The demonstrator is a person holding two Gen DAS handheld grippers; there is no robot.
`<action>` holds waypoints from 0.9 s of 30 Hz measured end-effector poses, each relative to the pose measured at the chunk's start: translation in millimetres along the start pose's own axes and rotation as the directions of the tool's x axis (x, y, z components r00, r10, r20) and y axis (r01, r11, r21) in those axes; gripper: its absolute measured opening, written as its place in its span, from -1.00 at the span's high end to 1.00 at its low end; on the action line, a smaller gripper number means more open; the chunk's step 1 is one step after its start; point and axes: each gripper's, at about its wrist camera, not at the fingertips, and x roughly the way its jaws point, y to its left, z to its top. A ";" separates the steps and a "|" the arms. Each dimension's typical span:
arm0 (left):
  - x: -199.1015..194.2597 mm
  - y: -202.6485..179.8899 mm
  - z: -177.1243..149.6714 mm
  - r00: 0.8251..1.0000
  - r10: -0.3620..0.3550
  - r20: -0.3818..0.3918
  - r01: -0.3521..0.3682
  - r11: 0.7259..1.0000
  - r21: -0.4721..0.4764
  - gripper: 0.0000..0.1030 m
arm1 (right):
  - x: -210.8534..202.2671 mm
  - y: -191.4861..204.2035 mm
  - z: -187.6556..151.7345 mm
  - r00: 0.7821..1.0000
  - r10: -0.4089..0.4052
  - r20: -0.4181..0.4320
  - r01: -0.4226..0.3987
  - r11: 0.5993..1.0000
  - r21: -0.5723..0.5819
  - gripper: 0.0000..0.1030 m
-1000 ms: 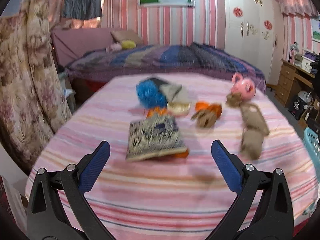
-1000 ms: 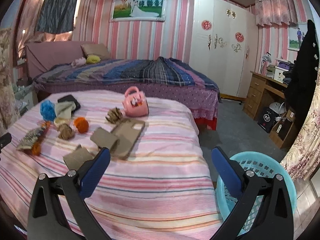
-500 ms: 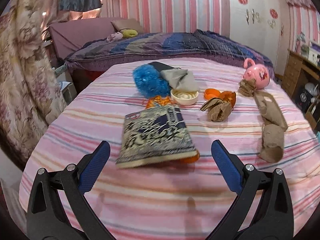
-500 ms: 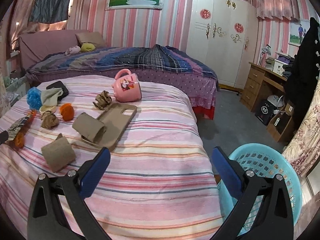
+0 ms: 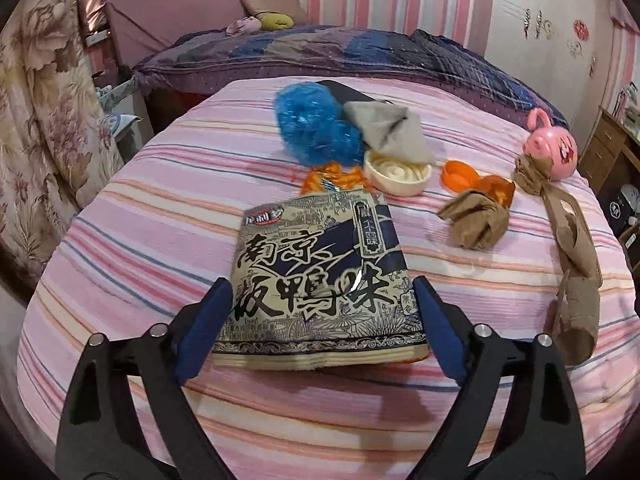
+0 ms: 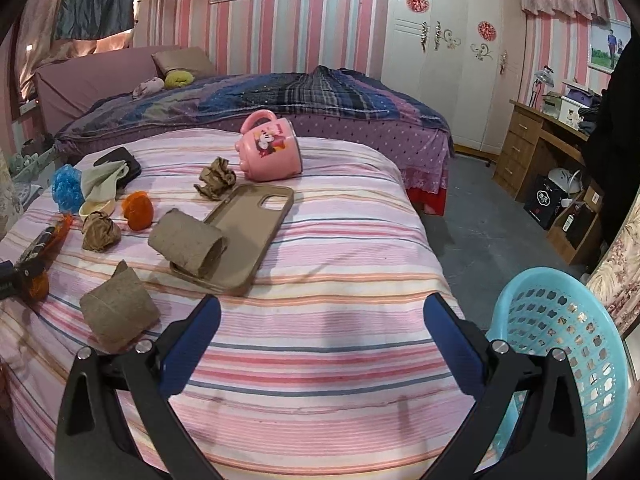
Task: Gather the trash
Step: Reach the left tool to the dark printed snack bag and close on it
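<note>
Both blue fingers [image 5: 208, 332] of my left gripper [image 5: 322, 326], spread wide and empty, now flank the snack packet [image 5: 320, 276] after closing in, so I judge pickup next, while my right gripper [image 6: 320, 344] hangs open, holding nothing.

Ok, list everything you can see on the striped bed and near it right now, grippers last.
Printed foil snack bag: one, navy and cream, between left fingers.
Crumpled brown paper wads: two, mid-bed.
Cardboard tubes: two, brown, one lying on tan phone case.
Pink cartoon mug: one, tipped, far side.
Blue mesh puff: one, beside grey cloth.
Cream round lid: one.
Orange plastic pieces: some.
Turquoise perforated basket: one, on floor.
Left gripper: open.
Right gripper: open, empty.
</note>
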 end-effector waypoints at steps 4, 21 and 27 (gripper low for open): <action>-10.4 10.4 -1.3 1.000 0.005 0.020 -0.005 1.000 -0.007 -0.49 | -2.2 2.4 -1.4 1.000 0.004 0.005 -0.004 1.000 -0.008 -0.92; -36.4 56.7 -12.2 0.999 0.000 0.039 0.002 0.999 -0.052 0.56 | -14.6 31.1 -9.0 1.000 0.018 0.022 -0.016 0.997 -0.082 -0.92; -44.6 76.9 -14.9 0.997 0.048 0.067 -0.042 0.995 -0.088 -0.47 | -16.9 38.1 -11.2 0.999 0.021 0.028 -0.019 0.995 -0.094 -0.92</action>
